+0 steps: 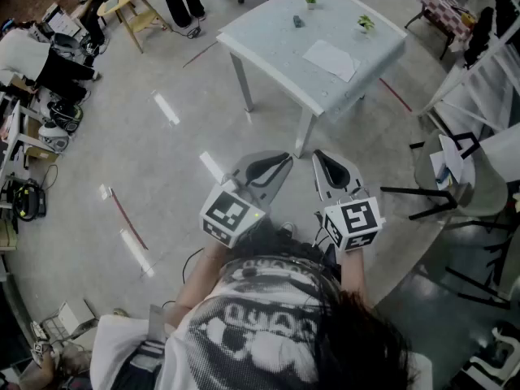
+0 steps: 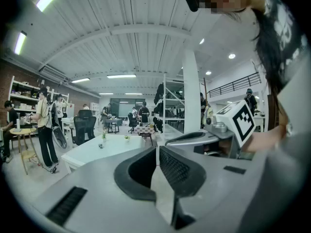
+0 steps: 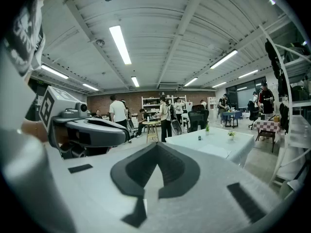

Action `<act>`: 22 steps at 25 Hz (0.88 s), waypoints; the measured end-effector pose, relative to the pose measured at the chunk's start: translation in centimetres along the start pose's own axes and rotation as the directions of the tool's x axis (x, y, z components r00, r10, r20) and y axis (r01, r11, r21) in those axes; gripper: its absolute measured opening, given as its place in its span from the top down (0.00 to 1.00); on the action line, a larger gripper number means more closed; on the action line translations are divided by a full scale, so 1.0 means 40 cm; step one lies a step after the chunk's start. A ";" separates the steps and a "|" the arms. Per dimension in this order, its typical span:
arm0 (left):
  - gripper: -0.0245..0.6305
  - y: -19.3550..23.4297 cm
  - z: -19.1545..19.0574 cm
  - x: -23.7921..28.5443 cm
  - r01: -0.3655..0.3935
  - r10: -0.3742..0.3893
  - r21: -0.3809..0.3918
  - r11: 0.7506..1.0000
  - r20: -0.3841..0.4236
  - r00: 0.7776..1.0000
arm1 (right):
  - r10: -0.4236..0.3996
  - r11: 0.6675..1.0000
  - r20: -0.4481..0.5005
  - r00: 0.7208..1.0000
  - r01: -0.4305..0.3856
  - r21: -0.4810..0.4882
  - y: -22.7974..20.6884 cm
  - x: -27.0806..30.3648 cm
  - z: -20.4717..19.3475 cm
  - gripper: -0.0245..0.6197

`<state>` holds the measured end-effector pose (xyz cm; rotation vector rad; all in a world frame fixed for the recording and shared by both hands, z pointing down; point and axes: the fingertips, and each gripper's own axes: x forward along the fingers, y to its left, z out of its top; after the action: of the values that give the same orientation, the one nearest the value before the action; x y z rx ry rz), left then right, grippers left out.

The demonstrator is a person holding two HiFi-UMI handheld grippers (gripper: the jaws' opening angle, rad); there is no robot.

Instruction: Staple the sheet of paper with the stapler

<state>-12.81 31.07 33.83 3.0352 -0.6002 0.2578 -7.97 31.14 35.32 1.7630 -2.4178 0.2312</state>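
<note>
Up at twelve o'clock the white table (image 1: 268, 47) is seen, well apart from the left gripper (image 1: 285, 160) and right gripper (image 1: 318, 155), both pressed together empty; on it the sheet of paper (image 1: 329, 59) is laid, stapler (image 1: 298, 21) at its eleven o'clock.

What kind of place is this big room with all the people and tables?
Probably a big shared workshop or lab, not a home. It has a bare concrete floor, a white work table, storage shelves against the far wall, and people standing about near an office chair.
</note>
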 end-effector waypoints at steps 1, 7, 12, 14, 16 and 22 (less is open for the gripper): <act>0.93 -0.003 -0.001 0.000 -0.001 0.001 0.000 1.000 -0.001 1.000 | -0.002 1.000 0.000 1.000 0.002 0.001 -0.003 -0.004 -0.002 0.97; 0.93 -0.021 -0.016 -0.004 -0.008 0.008 -0.001 1.000 -0.011 1.000 | -0.002 0.999 0.018 1.000 0.002 0.034 -0.014 -0.022 -0.014 0.97; 0.93 -0.027 -0.036 -0.019 -0.015 0.015 -0.009 1.000 -0.039 0.999 | 0.016 0.998 0.003 1.000 -0.017 0.053 0.000 -0.025 -0.036 0.97; 0.93 -0.021 -0.039 -0.020 -0.022 0.021 -0.008 1.000 -0.046 0.999 | 0.025 0.998 -0.007 1.000 -0.024 0.060 0.006 -0.022 -0.046 0.97; 0.93 -0.019 -0.042 -0.016 -0.022 0.021 -0.005 1.000 -0.052 0.998 | 0.025 0.997 -0.009 1.000 -0.024 0.071 0.002 -0.019 -0.051 0.97; 0.93 -0.008 -0.065 0.009 -0.009 0.009 -0.009 1.000 -0.082 0.997 | 0.030 0.995 -0.018 0.999 -0.028 0.092 -0.025 0.014 -0.065 0.97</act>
<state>-12.79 31.40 36.46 2.9960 -0.6075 0.3765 -7.14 30.87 38.03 1.7551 -2.4575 0.3670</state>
